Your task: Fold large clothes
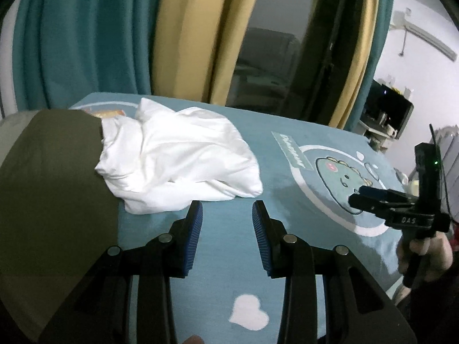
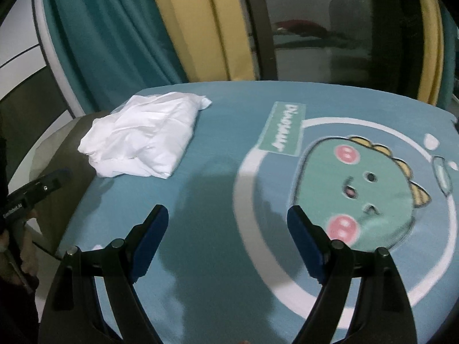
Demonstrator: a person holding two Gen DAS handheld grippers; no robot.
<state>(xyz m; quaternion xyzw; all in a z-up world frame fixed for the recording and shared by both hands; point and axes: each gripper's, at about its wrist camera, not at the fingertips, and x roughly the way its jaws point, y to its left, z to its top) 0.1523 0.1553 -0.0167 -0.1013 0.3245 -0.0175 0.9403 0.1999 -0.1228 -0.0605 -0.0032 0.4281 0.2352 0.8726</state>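
Note:
A crumpled white garment (image 1: 178, 154) lies in a heap on the blue dinosaur-print cover (image 1: 229, 258), at its far left part. In the right wrist view the same white garment (image 2: 140, 140) sits at the upper left. My left gripper (image 1: 227, 209) hovers just short of the heap, jaws partly apart with only bare cover between them. My right gripper (image 2: 228, 215) stands wide open over the blue cover (image 2: 218, 149), well right of the garment, nothing in it. The right gripper (image 1: 355, 195) also shows at the right edge of the left wrist view, held by a hand.
An olive-green cloth (image 1: 51, 186) lies left of the garment and runs under its edge. Teal and yellow curtains (image 1: 114, 28) hang behind the surface. A dark window (image 2: 315, 28) is beyond. A shelf with small items (image 1: 384, 114) stands at the far right.

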